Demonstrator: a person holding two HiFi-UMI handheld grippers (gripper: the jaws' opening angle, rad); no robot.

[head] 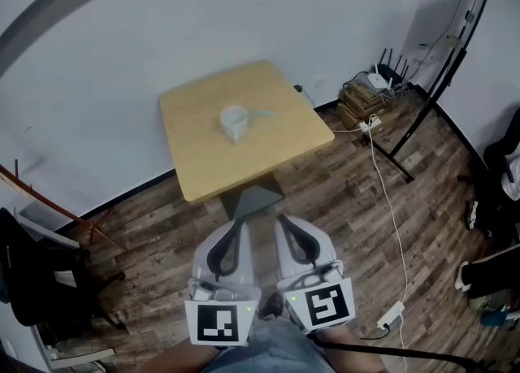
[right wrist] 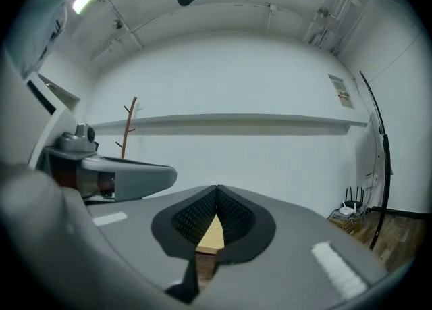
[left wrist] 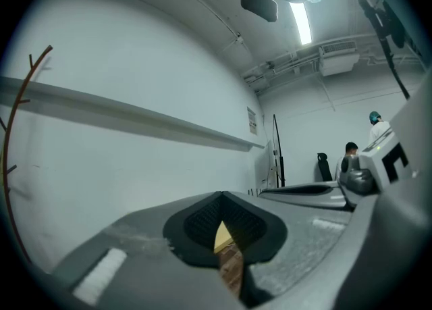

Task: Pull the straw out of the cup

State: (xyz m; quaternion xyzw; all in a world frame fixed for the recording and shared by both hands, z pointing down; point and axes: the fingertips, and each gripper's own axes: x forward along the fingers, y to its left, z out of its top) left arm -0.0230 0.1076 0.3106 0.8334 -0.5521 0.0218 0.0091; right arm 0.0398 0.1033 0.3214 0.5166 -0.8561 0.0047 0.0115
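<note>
Closest to the person, at the lower edge of the head view, the left gripper [head: 240, 225] and right gripper [head: 283, 222] sit side by side, each with its marker cube [head: 218, 323] toward the camera. Both point level over the wood floor [head: 349, 193] toward the table [head: 203, 164].

In the left gripper view, the left gripper [left wrist: 221, 195] has its jaws together at the tips, with nothing between them. Only a sliver of tabletop shows through the gap below. The right gripper [right wrist: 217, 187] looks the same in its own view, with its jaws pressed together and empty.

Well ahead of both, the white cup [head: 233, 122] stands near the middle of the table. The straw [head: 262, 114] is in it, leaning out over the rim toward the right. Neither gripper is near them.

Beyond the table's right corner, a router [head: 382, 79] and cables lie by the wall.
</note>
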